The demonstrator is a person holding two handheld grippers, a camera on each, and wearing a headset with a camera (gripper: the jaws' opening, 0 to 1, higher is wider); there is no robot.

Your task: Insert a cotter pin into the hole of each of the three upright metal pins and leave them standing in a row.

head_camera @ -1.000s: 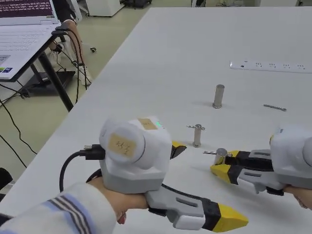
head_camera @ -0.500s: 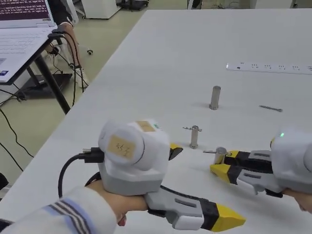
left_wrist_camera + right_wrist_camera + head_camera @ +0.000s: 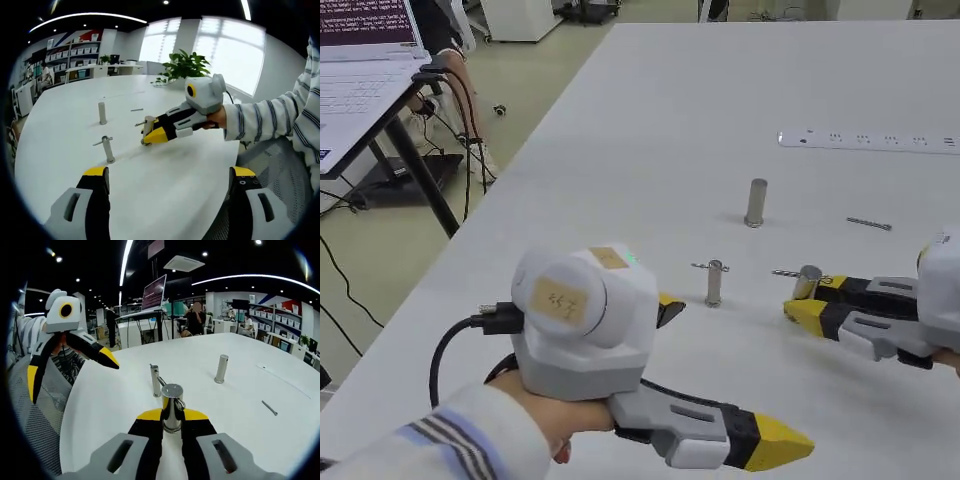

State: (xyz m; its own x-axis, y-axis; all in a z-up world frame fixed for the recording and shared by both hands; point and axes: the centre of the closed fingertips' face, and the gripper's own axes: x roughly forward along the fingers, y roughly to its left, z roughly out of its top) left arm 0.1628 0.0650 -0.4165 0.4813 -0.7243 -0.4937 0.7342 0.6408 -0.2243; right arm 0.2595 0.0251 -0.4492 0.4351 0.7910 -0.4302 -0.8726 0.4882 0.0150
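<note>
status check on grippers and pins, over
Left gripper open, empty. Right gripper shut on cottered metal pin, upright. Second pin cottered, standing; third pin bare, loose cotter pin near it.

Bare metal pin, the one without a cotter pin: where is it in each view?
Head view: bare metal pin upright, right of centre, farthest back.
Left gripper view: same pin, left of centre.
Right gripper view: same pin, right of centre, standing alone.
Shared landmark: the held pin in the right gripper.
</note>
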